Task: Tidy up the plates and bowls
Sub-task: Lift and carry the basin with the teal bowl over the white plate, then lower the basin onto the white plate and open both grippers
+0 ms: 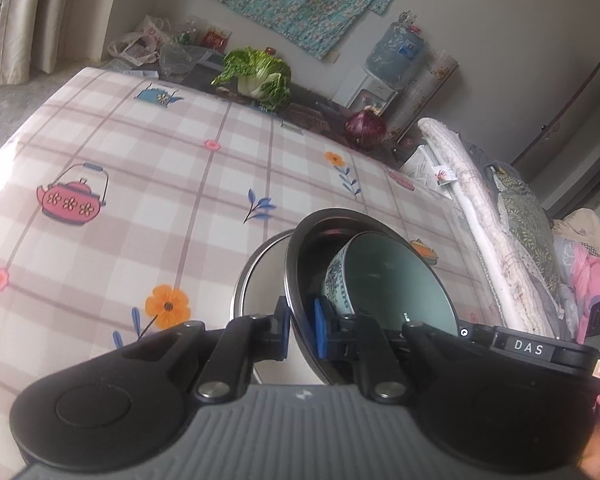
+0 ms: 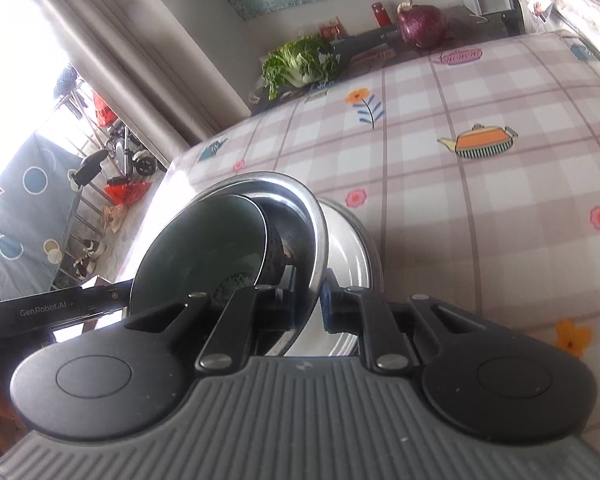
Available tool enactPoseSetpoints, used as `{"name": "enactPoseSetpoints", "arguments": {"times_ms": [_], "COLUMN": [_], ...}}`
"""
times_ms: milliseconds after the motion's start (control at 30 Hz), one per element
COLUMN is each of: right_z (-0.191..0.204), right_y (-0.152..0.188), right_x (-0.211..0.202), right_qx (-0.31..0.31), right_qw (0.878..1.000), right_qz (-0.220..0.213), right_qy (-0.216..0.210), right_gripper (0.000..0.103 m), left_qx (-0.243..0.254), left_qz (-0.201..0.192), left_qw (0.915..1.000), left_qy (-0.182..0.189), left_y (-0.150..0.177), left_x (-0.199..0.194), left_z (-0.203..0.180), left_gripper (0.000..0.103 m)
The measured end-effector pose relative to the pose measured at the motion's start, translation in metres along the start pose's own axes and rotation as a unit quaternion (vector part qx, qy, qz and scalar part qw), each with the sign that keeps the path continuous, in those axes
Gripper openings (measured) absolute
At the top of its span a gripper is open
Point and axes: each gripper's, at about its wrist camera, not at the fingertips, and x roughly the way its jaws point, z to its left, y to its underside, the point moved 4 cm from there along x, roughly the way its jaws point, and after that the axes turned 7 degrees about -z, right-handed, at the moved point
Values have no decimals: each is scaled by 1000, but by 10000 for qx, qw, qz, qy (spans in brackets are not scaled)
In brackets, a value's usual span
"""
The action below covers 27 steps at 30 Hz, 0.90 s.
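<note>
A steel bowl [image 1: 300, 264] holds a blue-and-white porcelain bowl [image 1: 388, 280] nested inside it. My left gripper [image 1: 302, 330] is shut on the steel bowl's rim, one blue pad inside and one outside. A flat steel plate [image 1: 260, 276] lies under it on the table. In the right wrist view my right gripper [image 2: 312, 300] is shut on the opposite rim of the same steel bowl [image 2: 308, 216], with the porcelain bowl [image 2: 196, 248] inside and the steel plate [image 2: 348, 248] below. Whether the bowl rests on the plate or is lifted, I cannot tell.
The table has a checked cloth with teapots and flowers [image 1: 140, 152]. At its far edge lie a cabbage [image 1: 256, 74] and a red onion [image 1: 366, 128]. A rolled cloth [image 1: 472, 200] and bedding lie at the right. A water dispenser [image 1: 396, 56] stands by the wall.
</note>
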Motion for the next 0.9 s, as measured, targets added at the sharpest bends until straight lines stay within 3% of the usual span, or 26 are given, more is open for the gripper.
{"name": "enactPoseSetpoints", "arguments": {"times_ms": [700, 800, 900], "right_z": [-9, -7, -8], "right_y": [15, 14, 12], "right_x": [18, 14, 6], "right_qx": [-104, -136, -173], "right_qw": [9997, 9995, 9989], "right_qz": [1, -88, -226], "right_qy": [225, 260, 363], "right_gripper": [13, 15, 22], "left_qx": [150, 319, 577], "left_qz": [136, -24, -217], "left_qw": [9997, 9993, 9973], "left_qy": [-154, -193, -396], "left_y": [21, 19, 17], "left_x": [13, 6, -3], "left_z": [7, 4, 1], "left_gripper": [16, 21, 44]}}
